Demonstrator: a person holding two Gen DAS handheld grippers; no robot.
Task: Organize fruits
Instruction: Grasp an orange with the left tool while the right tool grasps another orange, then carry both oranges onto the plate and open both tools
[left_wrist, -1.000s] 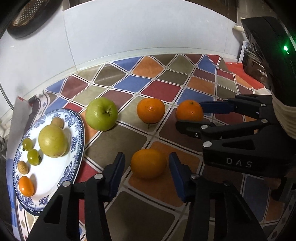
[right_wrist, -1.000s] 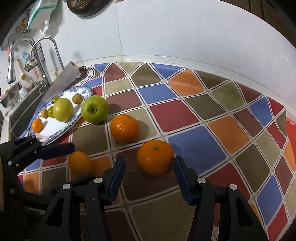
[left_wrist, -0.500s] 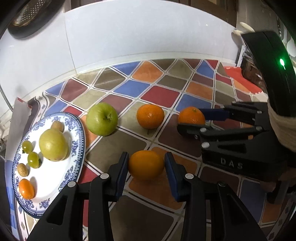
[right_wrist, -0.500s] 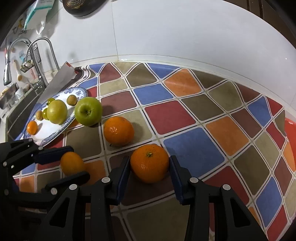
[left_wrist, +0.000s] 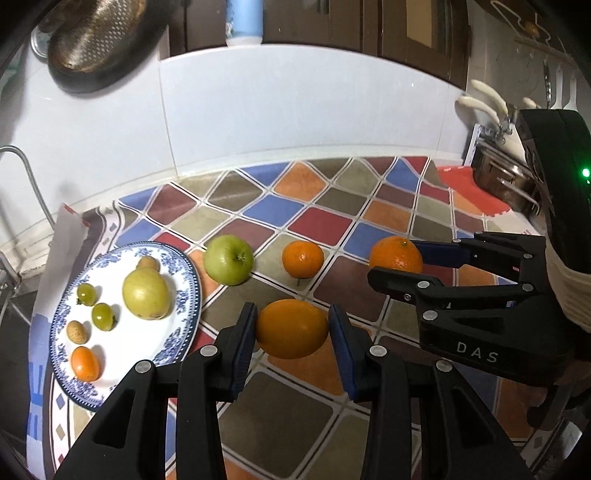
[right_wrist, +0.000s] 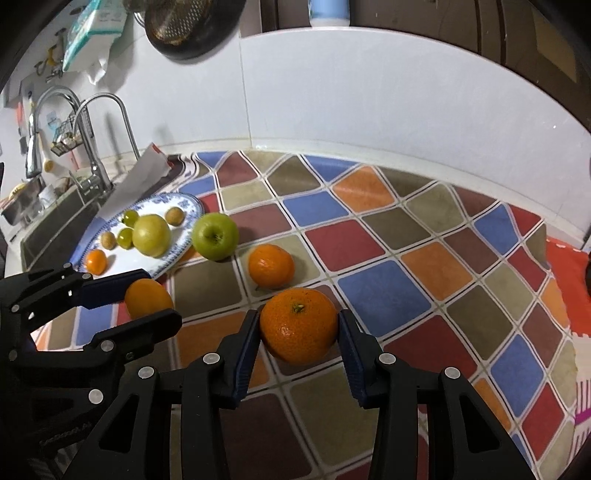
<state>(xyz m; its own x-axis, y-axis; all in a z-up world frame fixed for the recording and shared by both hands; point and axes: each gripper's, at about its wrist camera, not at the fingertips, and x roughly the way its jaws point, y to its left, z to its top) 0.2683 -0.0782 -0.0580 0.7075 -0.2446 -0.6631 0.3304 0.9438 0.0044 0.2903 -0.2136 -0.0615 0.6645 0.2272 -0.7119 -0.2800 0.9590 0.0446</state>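
Note:
My left gripper (left_wrist: 291, 338) is shut on a smooth orange (left_wrist: 292, 328) and holds it above the tiled counter; it also shows in the right wrist view (right_wrist: 148, 298). My right gripper (right_wrist: 298, 338) is shut on a mandarin (right_wrist: 298, 330), also seen in the left wrist view (left_wrist: 396, 254). A third mandarin (left_wrist: 303, 258) and a green apple (left_wrist: 228, 259) lie on the counter. A blue-and-white plate (left_wrist: 184, 295) at the left holds a yellow pear-like fruit (left_wrist: 146, 293), two green grapes, two small brown fruits and a kumquat (left_wrist: 85, 363).
A sink with faucets (right_wrist: 92, 147) lies left of the plate. A white paper (left_wrist: 61, 251) lies behind the plate. A red mat (left_wrist: 469, 192) and a metal rack (left_wrist: 506, 184) stand at the right. A white backsplash wall bounds the counter at the back.
Both grippers have closed on their fruits, the left on the orange and the right on the mandarin, and both have lifted up from the counter.

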